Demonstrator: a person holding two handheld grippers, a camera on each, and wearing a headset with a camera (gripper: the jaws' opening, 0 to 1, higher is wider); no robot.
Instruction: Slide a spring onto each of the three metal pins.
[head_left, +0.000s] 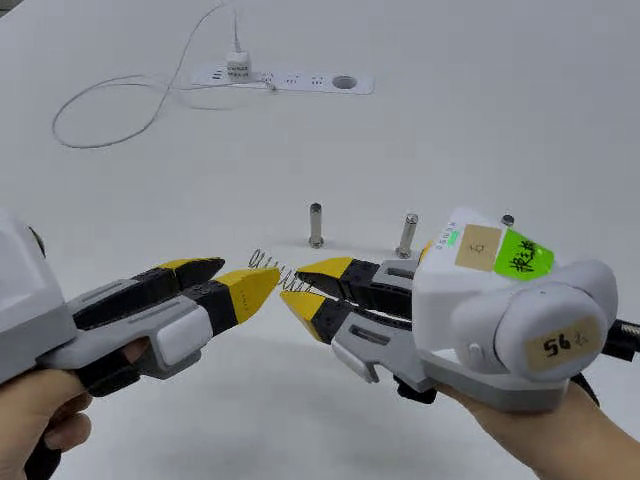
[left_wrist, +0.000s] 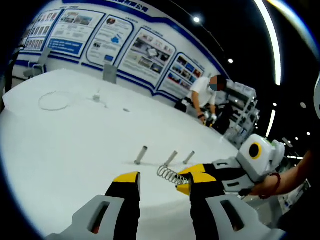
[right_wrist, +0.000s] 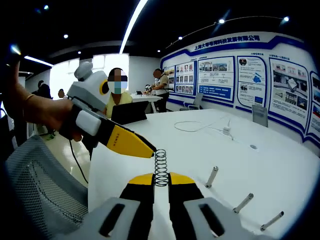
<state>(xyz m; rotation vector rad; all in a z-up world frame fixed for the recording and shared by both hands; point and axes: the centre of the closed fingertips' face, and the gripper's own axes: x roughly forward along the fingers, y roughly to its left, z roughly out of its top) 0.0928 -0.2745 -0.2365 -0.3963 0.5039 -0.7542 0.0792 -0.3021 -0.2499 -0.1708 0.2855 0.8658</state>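
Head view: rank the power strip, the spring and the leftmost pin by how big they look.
1. Power strip: clearly largest, though farthest away.
2. Spring and leftmost pin: about alike. One end of the spring is hidden in the right tongs, so I won't rank them.

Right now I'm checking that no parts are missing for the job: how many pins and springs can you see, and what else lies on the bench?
metal pins: 3
spring: 1
power strip: 1
Total: 5
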